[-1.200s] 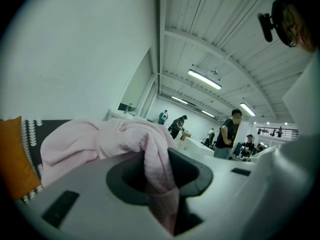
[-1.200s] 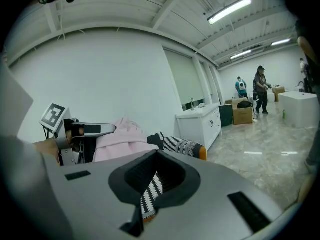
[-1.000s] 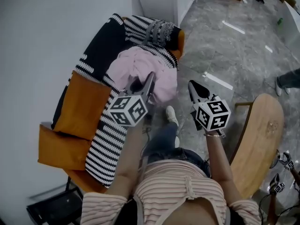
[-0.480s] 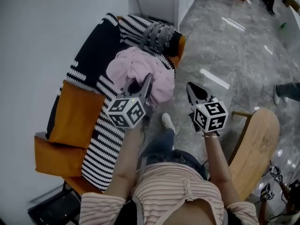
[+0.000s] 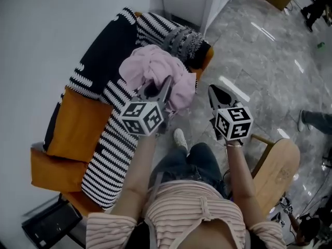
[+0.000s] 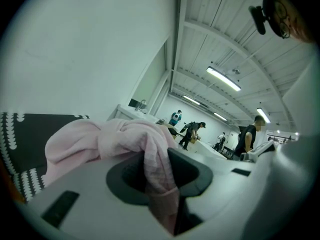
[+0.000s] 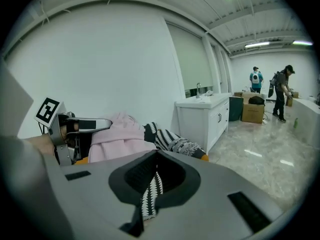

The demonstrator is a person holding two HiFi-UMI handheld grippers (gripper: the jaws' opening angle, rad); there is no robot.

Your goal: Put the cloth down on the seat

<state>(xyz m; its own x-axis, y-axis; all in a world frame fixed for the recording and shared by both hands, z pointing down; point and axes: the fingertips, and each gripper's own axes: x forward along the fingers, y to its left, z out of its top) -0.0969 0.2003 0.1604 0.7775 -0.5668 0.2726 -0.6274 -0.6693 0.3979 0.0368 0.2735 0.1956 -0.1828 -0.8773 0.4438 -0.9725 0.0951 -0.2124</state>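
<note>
Holding pink cloth (image 5: 153, 68) clamped in left gripper (image 5: 165, 85) jaws, above seat (image 5: 101, 145) front edge; right gripper (image 5: 218, 95) jaws apart, empty. Risk: release this near the edge, bunched cloth slides off onto floor (image 5: 249, 61).

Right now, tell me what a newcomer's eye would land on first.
The bunched pink cloth, clamped in the left hand-held gripper over the sofa's black-and-white striped throw. Next, the orange cushions against the white wall, and the right hand-held gripper, empty over the grey floor.
</note>
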